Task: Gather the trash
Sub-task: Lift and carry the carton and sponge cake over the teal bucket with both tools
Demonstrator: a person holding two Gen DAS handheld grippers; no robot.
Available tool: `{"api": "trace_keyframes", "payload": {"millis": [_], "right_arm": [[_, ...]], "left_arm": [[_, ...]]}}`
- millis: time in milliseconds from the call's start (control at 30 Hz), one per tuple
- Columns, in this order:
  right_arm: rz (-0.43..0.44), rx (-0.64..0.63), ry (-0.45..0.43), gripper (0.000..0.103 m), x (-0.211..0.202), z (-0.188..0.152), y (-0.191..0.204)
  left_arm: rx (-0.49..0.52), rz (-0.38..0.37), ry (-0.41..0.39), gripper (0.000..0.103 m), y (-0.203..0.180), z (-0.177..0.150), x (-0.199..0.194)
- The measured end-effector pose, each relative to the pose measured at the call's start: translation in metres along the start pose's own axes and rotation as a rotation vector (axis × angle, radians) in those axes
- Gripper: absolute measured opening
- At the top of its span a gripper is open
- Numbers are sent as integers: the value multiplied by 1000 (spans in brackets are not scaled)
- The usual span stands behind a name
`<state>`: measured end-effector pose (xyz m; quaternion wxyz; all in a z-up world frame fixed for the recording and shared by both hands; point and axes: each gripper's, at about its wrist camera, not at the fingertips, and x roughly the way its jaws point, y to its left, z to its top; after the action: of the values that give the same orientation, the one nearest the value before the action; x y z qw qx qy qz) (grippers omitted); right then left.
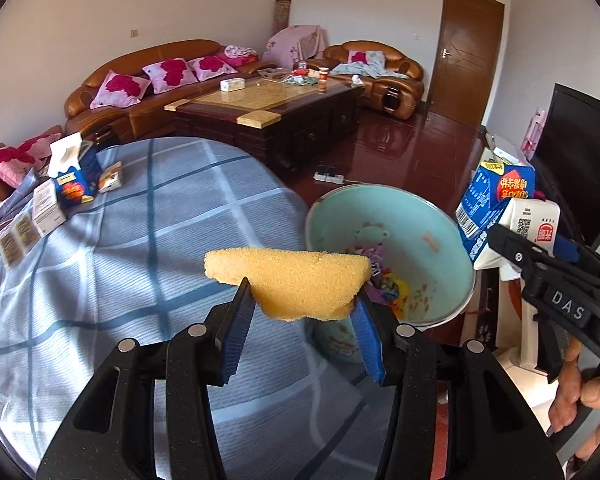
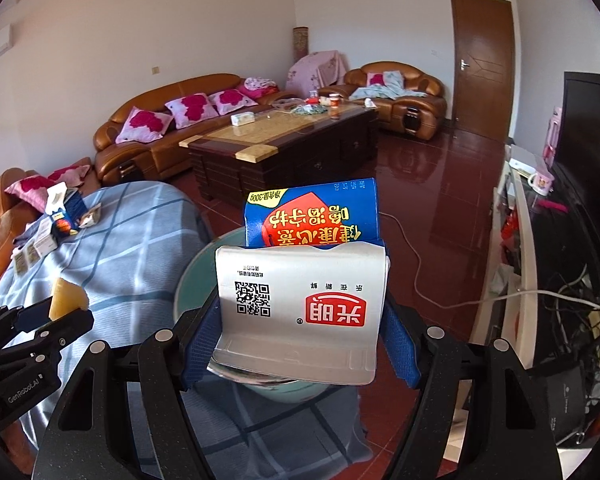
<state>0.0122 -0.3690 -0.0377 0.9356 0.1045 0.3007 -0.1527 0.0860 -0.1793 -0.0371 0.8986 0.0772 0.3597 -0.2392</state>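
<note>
Brown leather sofa [image 1: 148, 76] with pink floral cushions [image 1: 120, 88] along the wall. Dark wooden coffee table [image 1: 268, 116] stands before it. Brown wooden door [image 1: 466, 60] shut.

Right wrist view: milk carton [image 2: 300, 300] hides most of basin [image 2: 192, 280] and its contents. Left wrist view: sponge [image 1: 292, 280] covers part of the basin's trash; items inside too jumbled to ID. Small boxes [image 1: 40, 208] at far table edge: print too small to read. Coffee table [image 1: 268, 100] clutter unclear.

Black left gripper [image 1: 304, 312] — blue ribbed jaws, silver screws.
</note>
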Motion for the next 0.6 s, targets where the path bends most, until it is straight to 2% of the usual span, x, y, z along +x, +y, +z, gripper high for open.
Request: {"api": "trace_keyframes", "payload": {"millis": [300, 600], "right_arm": [[-30, 46, 31, 71, 32, 5, -19], [-7, 75, 67, 71, 60, 7, -27]], "left_arm": [[33, -26, 22, 48, -29, 20, 38], [35, -22, 65, 48, -43, 31, 70]]}}
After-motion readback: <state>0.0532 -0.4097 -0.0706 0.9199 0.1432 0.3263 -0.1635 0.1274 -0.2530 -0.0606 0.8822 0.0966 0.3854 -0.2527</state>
